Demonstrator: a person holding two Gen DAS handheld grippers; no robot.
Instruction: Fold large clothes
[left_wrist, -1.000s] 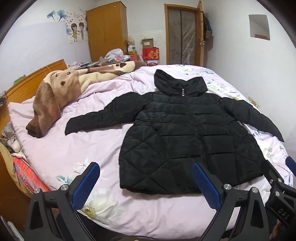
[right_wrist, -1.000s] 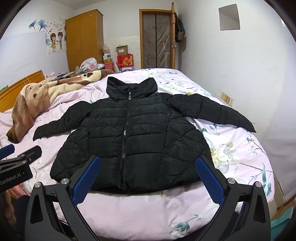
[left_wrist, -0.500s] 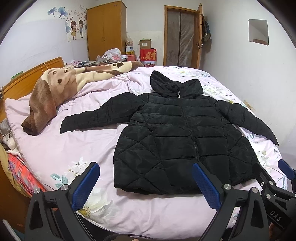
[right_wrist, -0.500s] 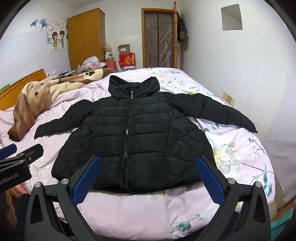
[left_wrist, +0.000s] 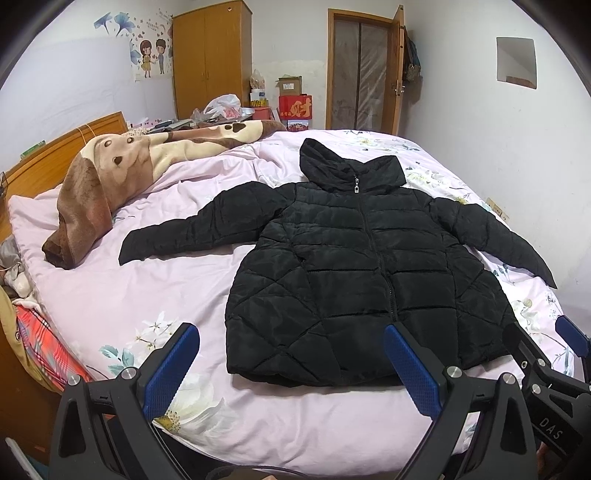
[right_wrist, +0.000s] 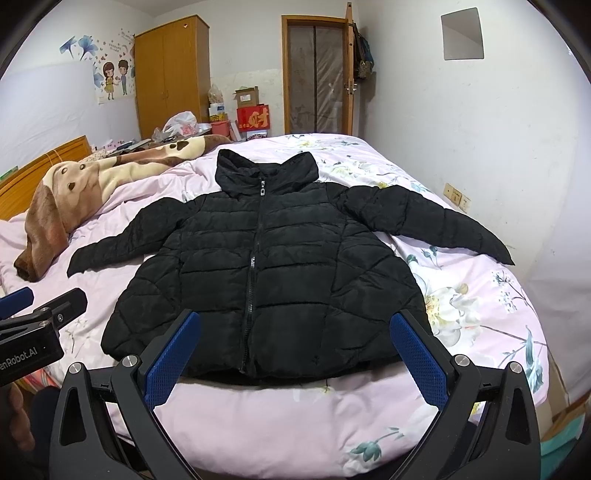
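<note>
Jacket (left_wrist: 354, 273), black and quilted, lies flat on its back on the pink flowered bed (left_wrist: 140, 280) in the left wrist view, zipped to the collar. Its long axis runs from the hem near the bed's near edge up to the hood (left_wrist: 343, 166), which points toward the far door (left_wrist: 360, 75). Both sleeves spread outward and slant down toward the hem. A brown dog-print blanket (left_wrist: 122, 166) lies bunched along the left side of the bed, apart from the near sleeve cuff. Past the bed, a red box (left_wrist: 295, 107) and a cardboard box (left_wrist: 290, 85) stand stacked beside the wardrobe (left_wrist: 210, 59); what they hold cannot be told. The left gripper (left_wrist: 291, 363) hangs over the near bed edge with its blue-padded fingers (left_wrist: 171, 369) spread wide, holding nothing. The right gripper (left_wrist: 546, 347) shows at the lower right corner.

From the right wrist view, the jacket (right_wrist: 280, 273) lies centered, hood (right_wrist: 266, 171) away, hem nearest, zipper running straight along its length. The right sleeve (right_wrist: 424, 225) reaches toward the wall side of the bed (right_wrist: 480, 295). The right gripper (right_wrist: 295, 354) sits just short of the hem, fingers (right_wrist: 419, 360) wide apart and empty. The left gripper (right_wrist: 40, 314) shows at the left edge.
</note>
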